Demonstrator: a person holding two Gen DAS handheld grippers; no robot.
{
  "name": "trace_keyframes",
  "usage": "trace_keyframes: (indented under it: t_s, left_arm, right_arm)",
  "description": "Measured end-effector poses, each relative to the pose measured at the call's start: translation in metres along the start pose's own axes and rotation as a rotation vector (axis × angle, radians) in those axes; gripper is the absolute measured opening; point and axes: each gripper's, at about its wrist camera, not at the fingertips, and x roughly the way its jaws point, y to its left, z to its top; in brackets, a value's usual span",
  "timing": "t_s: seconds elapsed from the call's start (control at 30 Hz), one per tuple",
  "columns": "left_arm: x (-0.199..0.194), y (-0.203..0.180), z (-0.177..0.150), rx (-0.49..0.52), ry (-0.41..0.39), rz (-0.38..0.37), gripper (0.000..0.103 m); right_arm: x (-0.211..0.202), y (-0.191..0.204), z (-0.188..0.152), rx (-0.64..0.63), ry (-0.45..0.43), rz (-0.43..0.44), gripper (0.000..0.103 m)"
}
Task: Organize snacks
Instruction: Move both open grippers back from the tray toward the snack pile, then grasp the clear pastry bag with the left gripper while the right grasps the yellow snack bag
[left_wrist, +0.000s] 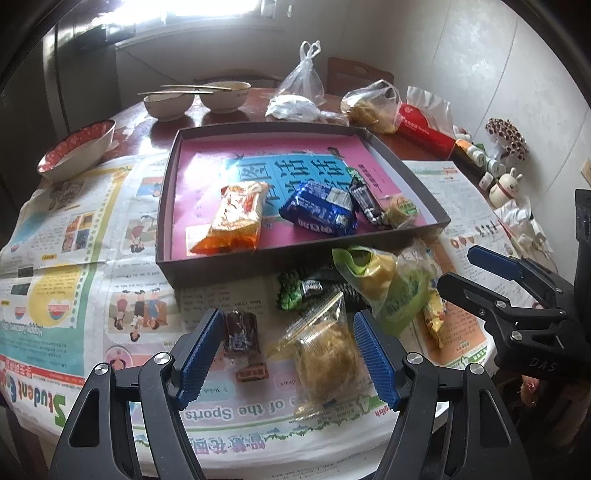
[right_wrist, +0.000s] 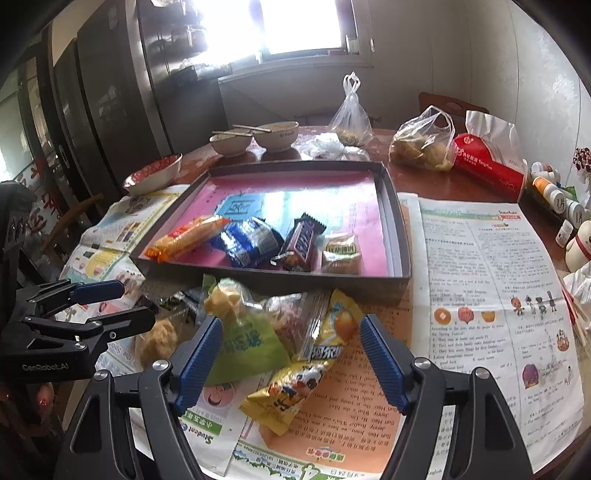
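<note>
**Snacks heaped before the box**

On the newspaper-covered table (left_wrist: 74, 266), loose snacks (right_wrist: 280, 332) lay piled just in front of the dark box (left_wrist: 166, 184), which already held four packets. The left gripper (left_wrist: 288, 354) hovered agape over a clear-wrapped pastry (left_wrist: 325, 354); the right gripper (right_wrist: 291, 358) gaped above a yellow packet (right_wrist: 295, 384), gripping nothing.

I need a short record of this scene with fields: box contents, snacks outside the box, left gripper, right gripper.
box contents: orange packet, blue packet, dark bar, small green-label cake in the tray box
snacks outside: clear-wrapped pastry, green bag, yellow packet on newspaper
left gripper: open, empty
right gripper: open, empty
</note>
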Motion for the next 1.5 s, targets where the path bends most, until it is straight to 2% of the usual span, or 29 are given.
trace_keyframes:
  t_s: [0.47, 0.9, 1.23, 1.5]
  left_arm:
    - [0.005, -0.005, -0.014, 0.024, 0.042, -0.018, 0.074]
    - [0.012, -0.018, -0.021, 0.053, 0.069, -0.040, 0.074]
    - [0.021, -0.022, -0.020, 0.050, 0.086, -0.050, 0.074]
    - [0.028, -0.023, -0.020, 0.044, 0.098, -0.056, 0.074]
  right_arm:
    - [0.011, 0.000, -0.012, 0.000, 0.050, -0.001, 0.076]
    - [0.024, -0.006, -0.021, -0.027, 0.085, -0.077, 0.076]
    - [0.030, -0.017, -0.029, -0.055, 0.100, -0.156, 0.059]
    - [0.032, -0.024, -0.028, -0.032, 0.084, -0.164, 0.047]
